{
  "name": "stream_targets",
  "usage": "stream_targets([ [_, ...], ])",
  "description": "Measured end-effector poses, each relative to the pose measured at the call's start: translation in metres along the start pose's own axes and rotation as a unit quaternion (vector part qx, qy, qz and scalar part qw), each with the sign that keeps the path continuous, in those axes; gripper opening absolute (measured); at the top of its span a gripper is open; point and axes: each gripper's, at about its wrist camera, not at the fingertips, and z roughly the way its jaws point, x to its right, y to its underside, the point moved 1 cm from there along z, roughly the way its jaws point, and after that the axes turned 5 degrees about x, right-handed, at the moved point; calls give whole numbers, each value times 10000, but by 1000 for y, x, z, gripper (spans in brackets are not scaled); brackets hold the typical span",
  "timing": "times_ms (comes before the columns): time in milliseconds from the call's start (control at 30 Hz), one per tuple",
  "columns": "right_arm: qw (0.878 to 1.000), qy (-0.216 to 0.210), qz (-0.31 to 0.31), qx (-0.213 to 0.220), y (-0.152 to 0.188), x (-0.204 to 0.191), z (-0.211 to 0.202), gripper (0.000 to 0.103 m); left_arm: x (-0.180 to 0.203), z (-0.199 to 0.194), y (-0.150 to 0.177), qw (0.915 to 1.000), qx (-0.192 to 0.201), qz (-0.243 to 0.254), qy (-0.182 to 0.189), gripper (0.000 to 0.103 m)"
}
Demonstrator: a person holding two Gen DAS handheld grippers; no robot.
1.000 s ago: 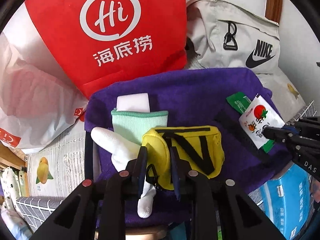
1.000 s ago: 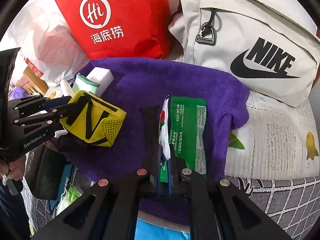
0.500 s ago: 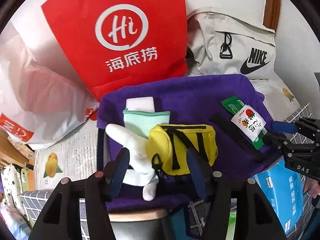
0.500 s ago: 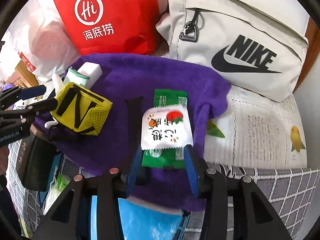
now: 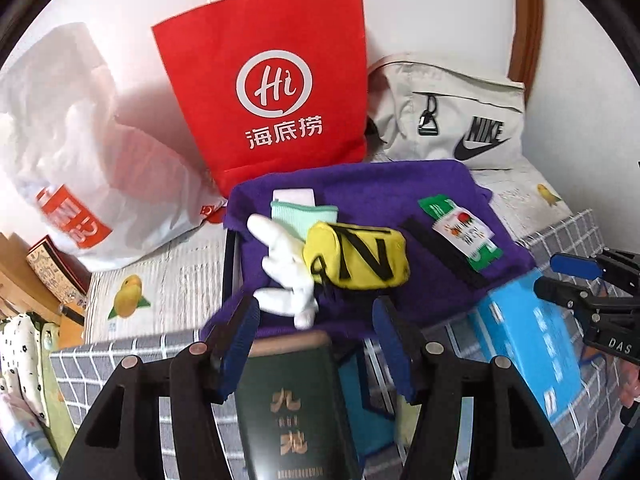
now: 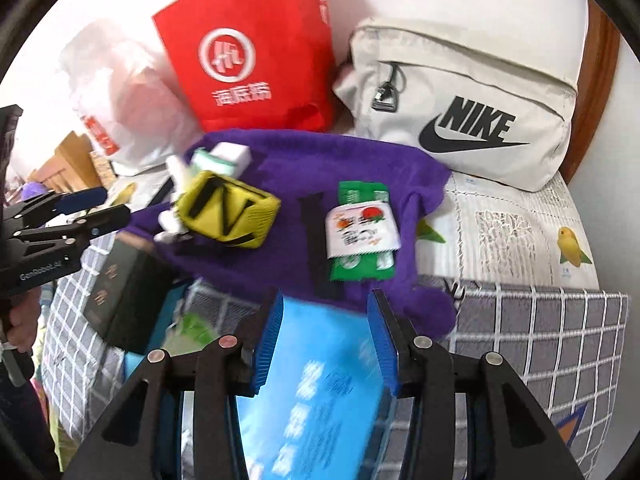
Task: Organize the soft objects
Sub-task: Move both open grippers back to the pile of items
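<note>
A purple towel (image 5: 380, 184) (image 6: 304, 168) lies spread over a raised stand. On it lie a yellow pouch with black straps (image 5: 356, 256) (image 6: 228, 216), a white sock (image 5: 280, 264), a mint green cloth (image 5: 304, 216), a white sponge block (image 5: 294, 195) and a green and white snack packet (image 5: 460, 232) (image 6: 360, 236). My left gripper (image 5: 316, 344) is open and empty, pulled back below the towel's near edge. My right gripper (image 6: 324, 340) is open and empty, also back from the towel. It shows at the right of the left wrist view (image 5: 576, 280).
A red paper bag (image 5: 272, 96), a white plastic bag (image 5: 80, 152) and a beige Nike bag (image 6: 460, 108) stand behind the towel. A dark green box (image 5: 292, 412) and a blue box (image 6: 316, 392) sit below the grippers. A grey checked cloth (image 6: 540, 340) covers the front.
Both grippers let go and opened: the left released the yellow pouch, the right released the snack packet. Both then drew back from the towel, and both objects stay on it.
</note>
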Motion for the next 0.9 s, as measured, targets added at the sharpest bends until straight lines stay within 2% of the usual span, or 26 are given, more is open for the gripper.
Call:
stream_targets([
  [167, 9995, -243, -200, 61, 23, -32, -20, 49, -7, -28, 27, 9996, 65, -232, 110, 57],
  [367, 9967, -571, -581, -60, 50, -77, -25, 52, -23, -47, 69, 9985, -81, -536, 8, 57],
  [433, 9947, -708, -737, -93, 58, -92, -24, 62, -33, -52, 86, 9973, -149, -721, -44, 57],
  [467, 9934, -777, -839, -99, 63, -101, -22, 65, -38, -54, 92, 9968, -174, -786, -35, 57],
  [700, 9865, -521, -1529, -287, 85, -139, 0, 66, -54, -61, 129, 9949, -293, -954, -167, 57],
  [800, 9855, -482, -1558, -463, 89, -144, 13, 66, -58, -62, 140, 9937, -356, -1059, -112, 57],
  [900, 9853, -245, -1577, -612, 92, -145, 26, 66, -64, -63, 146, 9932, -393, -1087, -129, 57],
])
